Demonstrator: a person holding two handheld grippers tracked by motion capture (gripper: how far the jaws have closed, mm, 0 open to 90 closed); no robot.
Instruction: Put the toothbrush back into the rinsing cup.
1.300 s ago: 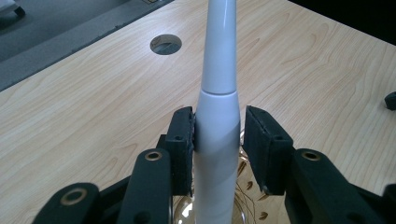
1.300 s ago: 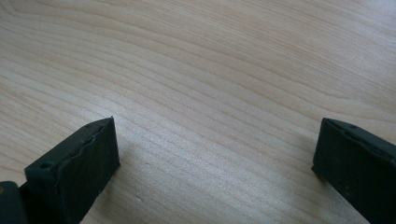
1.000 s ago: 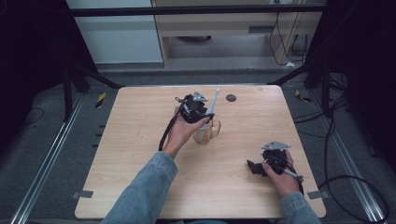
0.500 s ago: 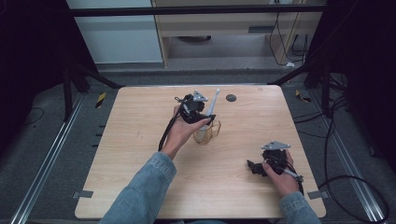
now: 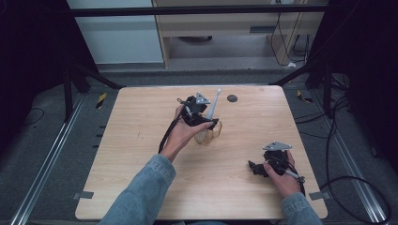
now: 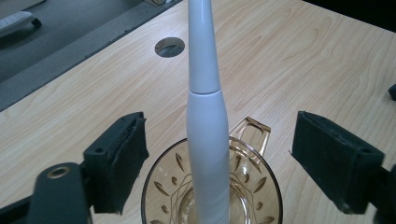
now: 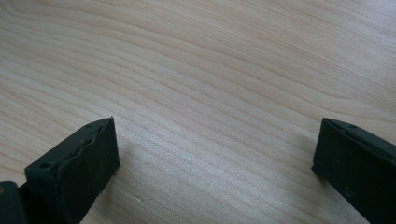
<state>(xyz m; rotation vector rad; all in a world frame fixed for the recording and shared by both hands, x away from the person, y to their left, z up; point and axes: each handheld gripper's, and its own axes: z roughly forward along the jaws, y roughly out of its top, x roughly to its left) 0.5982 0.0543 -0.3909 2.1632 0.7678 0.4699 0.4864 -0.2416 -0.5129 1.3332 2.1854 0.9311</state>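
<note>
A white toothbrush-like handle [image 6: 205, 107] stands upright in an amber glass mug [image 6: 252, 163], leaning toward the table's far side. In the high view the mug [image 5: 210, 135] sits near the table's middle with the white handle [image 5: 212, 104] rising from it. My left gripper [image 6: 217, 154] is open, its jaws wide on either side of the handle and not touching it; from above the left gripper [image 5: 206, 123] hovers over the mug. My right gripper [image 5: 253, 168] rests low at the table's right front, open, with bare wood between its jaws [image 7: 215, 154].
A round cable hole [image 5: 232, 98] lies in the wooden table [image 5: 141, 159] behind the mug. Cables trail on the floor to the right. A cabinet stands beyond the far edge.
The left gripper's jaws have come apart from the white handle, which now stands free in the mug. The right hand has stayed still.
</note>
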